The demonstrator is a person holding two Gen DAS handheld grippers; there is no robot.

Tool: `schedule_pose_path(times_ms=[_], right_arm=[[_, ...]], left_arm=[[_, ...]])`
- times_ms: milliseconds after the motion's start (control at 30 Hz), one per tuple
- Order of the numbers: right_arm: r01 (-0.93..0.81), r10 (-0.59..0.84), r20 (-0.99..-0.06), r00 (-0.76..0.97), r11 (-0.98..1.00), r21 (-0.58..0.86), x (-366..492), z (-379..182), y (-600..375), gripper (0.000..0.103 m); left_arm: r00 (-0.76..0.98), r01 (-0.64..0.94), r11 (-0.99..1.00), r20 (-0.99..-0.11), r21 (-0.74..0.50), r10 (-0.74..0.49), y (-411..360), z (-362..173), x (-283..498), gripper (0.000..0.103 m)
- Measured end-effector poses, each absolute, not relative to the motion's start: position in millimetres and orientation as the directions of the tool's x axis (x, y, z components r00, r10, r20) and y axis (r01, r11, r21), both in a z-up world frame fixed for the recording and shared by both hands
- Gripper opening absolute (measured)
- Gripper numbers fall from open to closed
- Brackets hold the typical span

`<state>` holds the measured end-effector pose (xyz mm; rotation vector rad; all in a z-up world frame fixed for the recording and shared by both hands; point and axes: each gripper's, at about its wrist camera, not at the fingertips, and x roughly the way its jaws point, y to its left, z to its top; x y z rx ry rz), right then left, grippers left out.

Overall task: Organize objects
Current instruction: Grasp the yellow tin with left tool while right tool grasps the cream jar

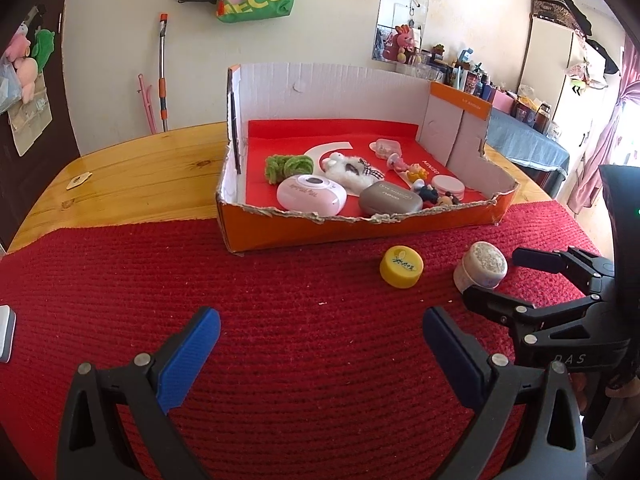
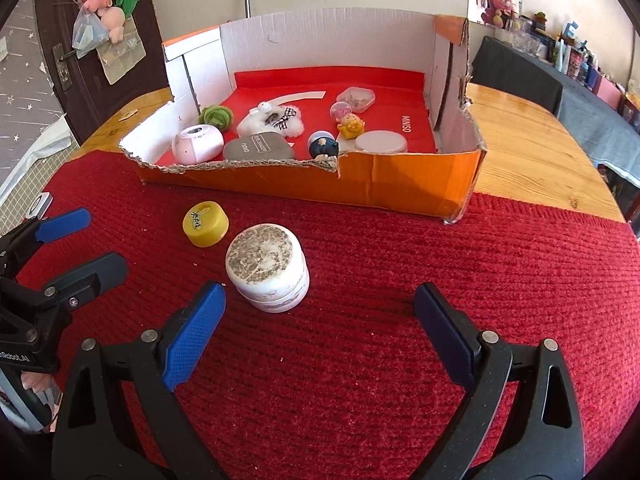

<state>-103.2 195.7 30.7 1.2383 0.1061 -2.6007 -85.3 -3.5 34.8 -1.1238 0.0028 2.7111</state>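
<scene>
Right wrist view looks over a red mat toward a torn orange cardboard box, its red liner printed "MINISO" near the right wall. Inside the box, a grey case carries a small label too blurred to read with certainty, beside a pink round case, a white plush toy, a green ball, a clear pillbox, small figurines and a flat white disc.

On the mat in front of the box stand two loose things: a yellow cap with dark handwritten characters on a pale sticker, and nearer, a white jar with a speckled, worn lid. The jar sits just ahead of the right gripper, close to its left blue fingertip and not between the pads; the jaws are spread wide and hold nothing.

Left wrist view shows the left gripper likewise spread apart and empty over bare mat, well short of the box. From there the jar and cap lie ahead to its right, the jar almost touching one black finger of the right gripper, whose body reads "DAS".
</scene>
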Motion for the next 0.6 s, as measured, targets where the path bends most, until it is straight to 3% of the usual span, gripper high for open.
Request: schedule_pose_path(times_ms=[400,600], right_arm=[[0.199,-0.107,-0.803,-0.587,-0.980,-0.015,-114.0,31.2,206.7,0.097],[0.238,-0.133,-0.798,-0.587,-0.971,-0.013,-111.5,34.4,219.8,0.097]], left_arm=[[-0.647,-0.229,-0.970,-0.731,-0.087,0.218,1.7,33.9,-101.1,0.103],[-0.631,-0.286,-0.956,-0.737,-0.067,0.241,15.5,32.1,-110.9,0.103]])
